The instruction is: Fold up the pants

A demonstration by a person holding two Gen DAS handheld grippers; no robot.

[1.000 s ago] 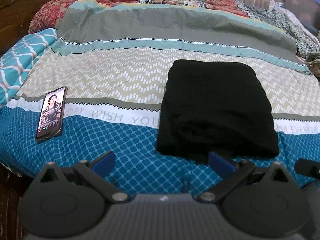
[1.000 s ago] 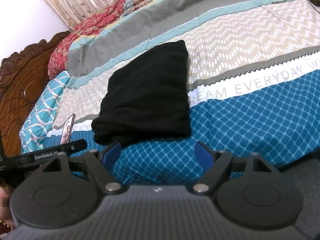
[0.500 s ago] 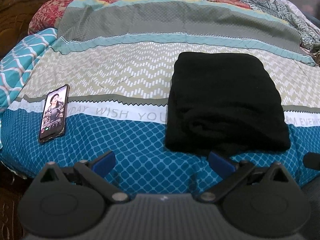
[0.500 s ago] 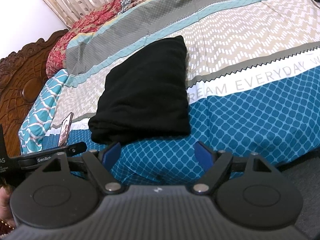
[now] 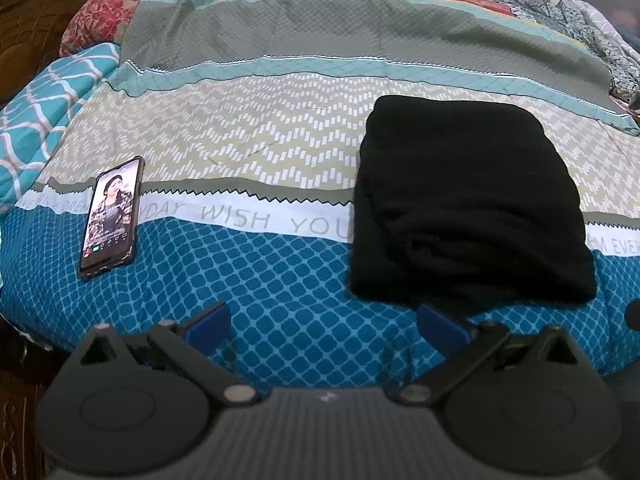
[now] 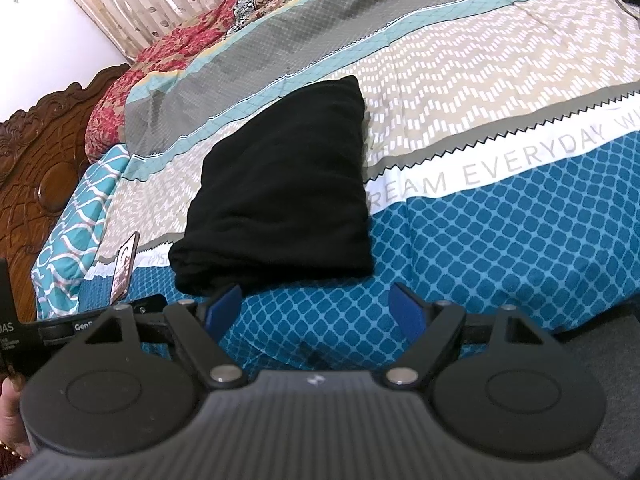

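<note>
Lying folded into a compact black rectangle, the pants (image 5: 468,204) rest on a bed, across the beige zigzag band, the white lettered strip and the blue diamond-patterned part of the bedspread (image 5: 280,272). From the left tool (image 5: 324,322), the pants sit ahead and to the right, their near edge just beyond its right blue fingertip. From the right tool (image 6: 316,308), the same pants (image 6: 284,196) sit ahead and to the left, their near corner close to its left blue fingertip. Both tools hover off the bed's near edge with their fingers spread wide apart, gripping nothing and not touching the pants. Ahead and left of the left tool, well apart from the pants, a phone (image 5: 110,216) lies face up with its screen lit. A carved wooden headboard (image 6: 36,172) stands far left of the right tool.
</note>
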